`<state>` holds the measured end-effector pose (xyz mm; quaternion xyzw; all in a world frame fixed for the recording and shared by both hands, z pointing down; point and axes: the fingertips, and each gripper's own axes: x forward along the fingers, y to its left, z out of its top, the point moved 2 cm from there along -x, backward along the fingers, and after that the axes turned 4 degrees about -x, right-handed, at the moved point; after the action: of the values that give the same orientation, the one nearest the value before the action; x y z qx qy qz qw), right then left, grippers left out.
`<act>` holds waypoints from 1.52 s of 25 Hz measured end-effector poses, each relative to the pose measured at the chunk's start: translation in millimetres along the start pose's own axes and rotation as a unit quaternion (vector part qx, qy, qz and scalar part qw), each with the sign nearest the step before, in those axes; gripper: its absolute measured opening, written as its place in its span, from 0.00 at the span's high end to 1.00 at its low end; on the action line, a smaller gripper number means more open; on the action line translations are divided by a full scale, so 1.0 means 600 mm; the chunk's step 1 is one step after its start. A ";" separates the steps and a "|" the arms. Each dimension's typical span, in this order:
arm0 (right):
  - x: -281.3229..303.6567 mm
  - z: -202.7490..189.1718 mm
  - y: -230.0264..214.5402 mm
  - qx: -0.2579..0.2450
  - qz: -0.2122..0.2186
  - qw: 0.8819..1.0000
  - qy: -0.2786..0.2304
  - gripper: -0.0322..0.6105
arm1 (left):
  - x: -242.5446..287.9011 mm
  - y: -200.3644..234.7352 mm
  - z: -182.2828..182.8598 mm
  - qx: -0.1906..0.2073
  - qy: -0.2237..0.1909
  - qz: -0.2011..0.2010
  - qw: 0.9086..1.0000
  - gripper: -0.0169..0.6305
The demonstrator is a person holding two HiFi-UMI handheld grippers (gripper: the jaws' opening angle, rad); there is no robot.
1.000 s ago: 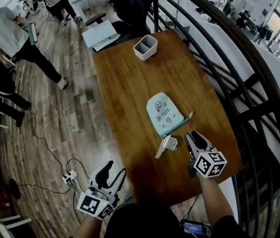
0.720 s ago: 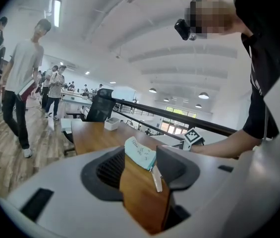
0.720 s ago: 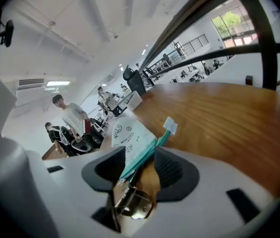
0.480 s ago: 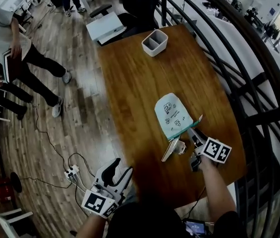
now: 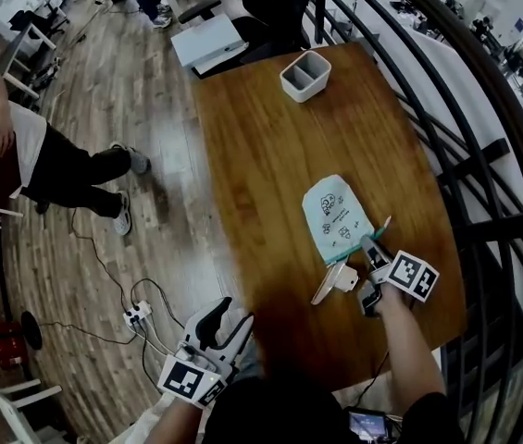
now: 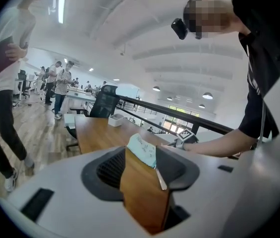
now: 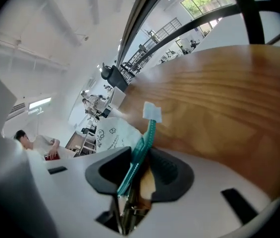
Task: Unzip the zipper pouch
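A pale mint zipper pouch [image 5: 333, 213] with small printed drawings lies flat on the wooden table [image 5: 261, 146], its teal zipper [image 7: 142, 148] along the near edge. My right gripper [image 5: 369, 246] is at the pouch's near right corner. In the right gripper view [image 7: 140, 156] its jaws have just been closing, and they grip the teal zipper strip, whose white end tab [image 7: 152, 111] sticks out beyond them. My left gripper [image 5: 227, 314] hangs open over the floor, off the table's left edge. Nothing is between its jaws [image 6: 140, 165], and the pouch [image 6: 142, 150] shows beyond them.
A small white flat piece [image 5: 335, 283] lies just in front of the pouch. A white two-compartment box [image 5: 305, 75] stands at the table's far end. A black railing [image 5: 446, 155] runs along the right side. A person [image 5: 48, 160], cables and a power strip [image 5: 134, 317] are on the floor at left.
My right gripper has dropped, rolled and moved onto the pouch's near right corner, and now holds the teal zipper strip. The left gripper has stayed put. The person at left has moved.
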<state>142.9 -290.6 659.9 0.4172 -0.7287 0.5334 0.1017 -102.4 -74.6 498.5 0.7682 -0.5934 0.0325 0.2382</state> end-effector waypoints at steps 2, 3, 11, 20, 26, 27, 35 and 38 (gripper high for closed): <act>-0.001 0.002 0.005 0.000 0.003 1.000 -0.004 0.80 | 0.001 -0.001 -0.002 -0.002 0.003 -0.002 1.000 0.67; -0.002 0.003 0.008 0.001 0.007 1.000 -0.003 0.81 | 0.001 -0.001 -0.003 -0.002 0.004 -0.003 1.000 0.67; -0.019 0.013 0.077 0.006 0.088 0.996 -0.010 0.90 | 0.009 -0.005 -0.008 -0.004 0.006 -0.013 1.000 0.67; -0.075 0.057 0.250 0.008 0.271 0.961 -0.057 0.92 | 0.013 -0.027 0.001 0.009 -0.007 -0.033 0.999 0.67; -0.163 0.067 0.321 0.011 0.320 0.944 -0.087 0.92 | 0.025 -0.053 0.018 0.029 -0.018 -0.059 0.998 0.67; -0.181 0.067 0.328 0.017 0.327 0.940 -0.092 0.92 | 0.029 -0.060 0.020 0.034 -0.019 -0.067 0.997 0.67; -0.292 0.043 0.350 0.083 0.366 0.920 -0.113 0.92 | 0.089 -0.150 0.033 0.194 -0.022 -0.155 0.968 0.67; -0.315 0.027 0.342 0.099 0.360 0.919 -0.122 0.92 | 0.104 -0.178 0.036 0.211 -0.039 -0.190 0.958 0.67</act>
<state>120.1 -193.1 399.0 0.1964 -0.7799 0.5483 -0.2293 10.1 -119.8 464.8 0.9001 -0.4251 0.0818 0.0490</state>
